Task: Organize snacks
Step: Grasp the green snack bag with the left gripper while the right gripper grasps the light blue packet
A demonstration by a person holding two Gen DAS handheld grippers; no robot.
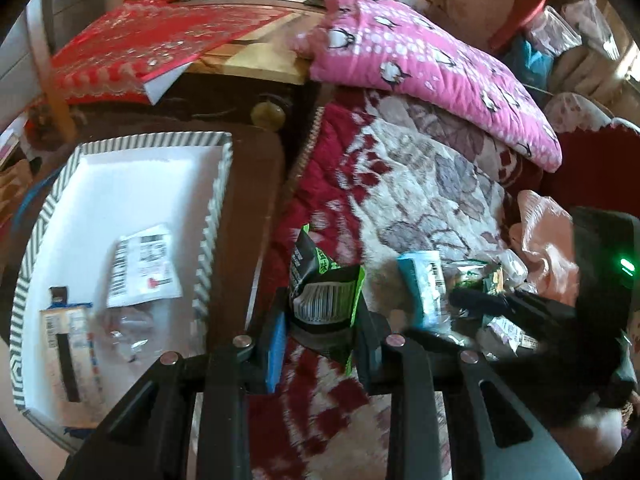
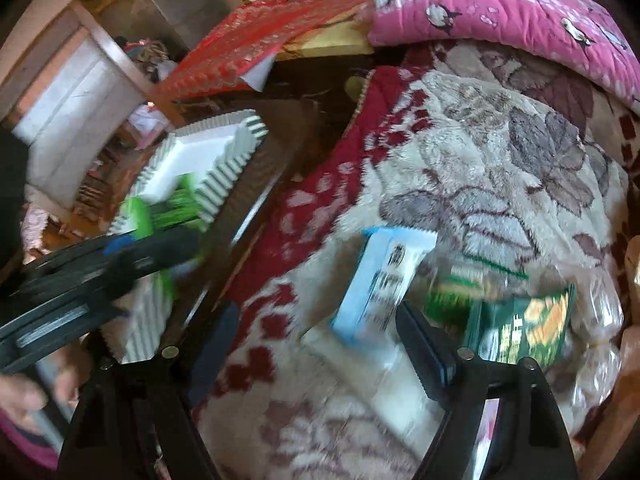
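My left gripper [image 1: 322,332] is shut on a black-and-green snack packet [image 1: 326,290] and holds it above the floral blanket, just right of the striped tray [image 1: 218,200]. The tray holds a white labelled packet [image 1: 144,270] and a long packet with a dark stripe [image 1: 70,344]. My right gripper [image 2: 320,344] is open over a light blue packet [image 2: 380,284] lying on the blanket. A green-and-orange packet [image 2: 520,328] lies to its right. In the right wrist view the left gripper [image 2: 120,256] with its green packet is at the tray [image 2: 224,172].
A pink penguin quilt [image 1: 432,68] lies at the back right. A red cloth [image 1: 140,40] covers a wooden cabinet behind the tray. A pink plastic bag [image 1: 544,236] and more small packets [image 1: 480,280] sit at the right on the blanket.
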